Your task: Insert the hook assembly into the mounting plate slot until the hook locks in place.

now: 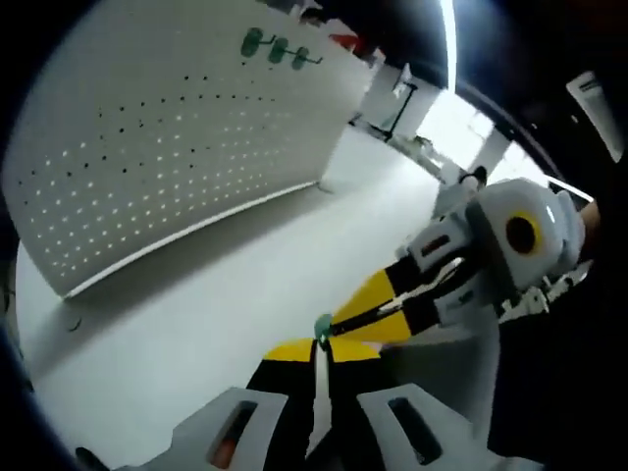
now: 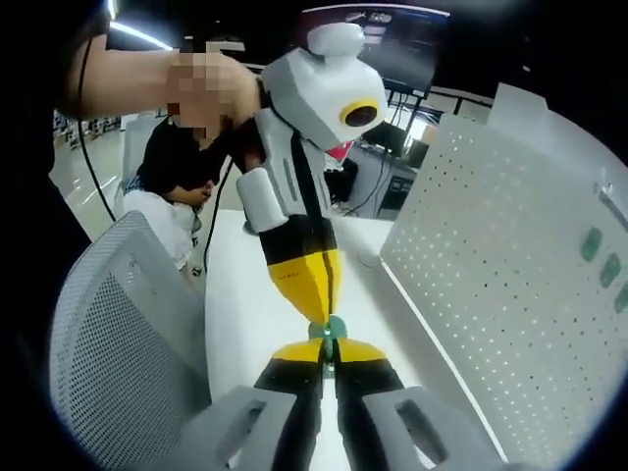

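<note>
A small green hook [image 1: 322,327] is pinched tip to tip between both grippers above the white table [image 1: 177,334]. My left gripper [image 1: 319,346] rises from the bottom of the left gripper view, shut on it. My right gripper [image 1: 337,322] reaches in from the right and is shut on the same piece. In the right gripper view the green hook [image 2: 335,329] sits between my right gripper [image 2: 330,350] and the left gripper [image 2: 323,319] coming down from above. The white perforated mounting plate [image 1: 167,147] stands upright behind, with several green hooks [image 1: 277,49] near its top.
The mounting plate [image 2: 510,285] stands at the right in the right gripper view, green hooks [image 2: 601,257] on its far side. A grey mesh chair back [image 2: 118,343] stands at the left by the table [image 2: 245,304]. A person [image 2: 186,157] sits behind it.
</note>
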Action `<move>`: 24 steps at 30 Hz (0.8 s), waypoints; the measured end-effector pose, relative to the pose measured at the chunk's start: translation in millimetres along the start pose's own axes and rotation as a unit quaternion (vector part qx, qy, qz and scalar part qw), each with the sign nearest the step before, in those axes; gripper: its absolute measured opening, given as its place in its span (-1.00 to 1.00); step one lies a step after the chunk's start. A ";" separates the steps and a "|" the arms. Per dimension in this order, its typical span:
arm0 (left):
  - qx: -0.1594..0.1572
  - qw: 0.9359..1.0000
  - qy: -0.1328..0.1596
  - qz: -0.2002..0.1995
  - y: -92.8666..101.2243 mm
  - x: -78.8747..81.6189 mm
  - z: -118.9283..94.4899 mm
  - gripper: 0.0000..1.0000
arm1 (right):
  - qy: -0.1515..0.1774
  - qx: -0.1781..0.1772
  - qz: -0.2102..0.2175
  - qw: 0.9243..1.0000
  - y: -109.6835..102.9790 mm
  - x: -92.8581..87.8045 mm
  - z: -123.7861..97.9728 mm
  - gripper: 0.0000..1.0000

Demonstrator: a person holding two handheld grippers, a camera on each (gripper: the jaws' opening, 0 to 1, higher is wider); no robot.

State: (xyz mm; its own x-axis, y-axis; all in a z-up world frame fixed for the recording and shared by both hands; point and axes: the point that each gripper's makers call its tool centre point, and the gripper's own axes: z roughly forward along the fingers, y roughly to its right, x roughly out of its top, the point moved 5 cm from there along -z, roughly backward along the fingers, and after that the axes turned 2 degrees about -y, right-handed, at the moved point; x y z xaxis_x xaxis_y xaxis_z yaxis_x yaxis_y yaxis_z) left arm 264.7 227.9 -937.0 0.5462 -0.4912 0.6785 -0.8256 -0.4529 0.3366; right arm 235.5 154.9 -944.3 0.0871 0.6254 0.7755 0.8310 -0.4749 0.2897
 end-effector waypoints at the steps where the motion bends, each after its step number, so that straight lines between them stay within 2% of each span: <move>1: 0.002 1.000 0.006 0.011 0.7 1.6 -0.3 -0.89 | 0.000 -0.001 0.000 1.000 0.0 0.0 -0.5 -1.00; 6: -0.003 0.999 0.015 0.035 7.2 3.0 0.7 -0.47 | -0.004 0.001 0.000 1.000 -3.0 -4.4 -3.6 -1.00; 9: 0.001 0.999 0.018 0.050 10.3 2.7 1.2 -0.32 | -0.006 0.002 -0.002 1.000 -4.5 -6.3 -6.2 -1.00; 14: 0.007 0.998 0.038 0.053 10.5 5.3 -3.8 -0.15 | -0.007 -0.003 0.000 1.000 -0.2 -7.8 -11.0 -1.00; 17: 0.024 0.993 0.072 0.095 11.8 14.0 -7.4 -0.14 | -0.003 -0.008 0.011 1.000 3.7 -7.5 -13.4 -1.00; 20: 0.024 0.993 0.092 0.076 14.9 16.5 -9.8 0.06 | 0.004 -0.016 0.027 0.999 9.7 -5.7 -15.4 -1.00; 24: 0.021 0.991 0.110 0.074 17.0 19.4 -10.8 0.33 | 0.019 -0.024 0.058 0.998 17.7 -1.1 -17.3 -1.00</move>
State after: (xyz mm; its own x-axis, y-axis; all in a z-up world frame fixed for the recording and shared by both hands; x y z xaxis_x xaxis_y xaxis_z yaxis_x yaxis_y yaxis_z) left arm 259.7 218.7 -911.0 0.3721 -0.3828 0.8456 -0.8849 -0.4212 0.1987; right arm 240.6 135.1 -930.4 0.1602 0.5408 0.8258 0.7885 -0.5733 0.2225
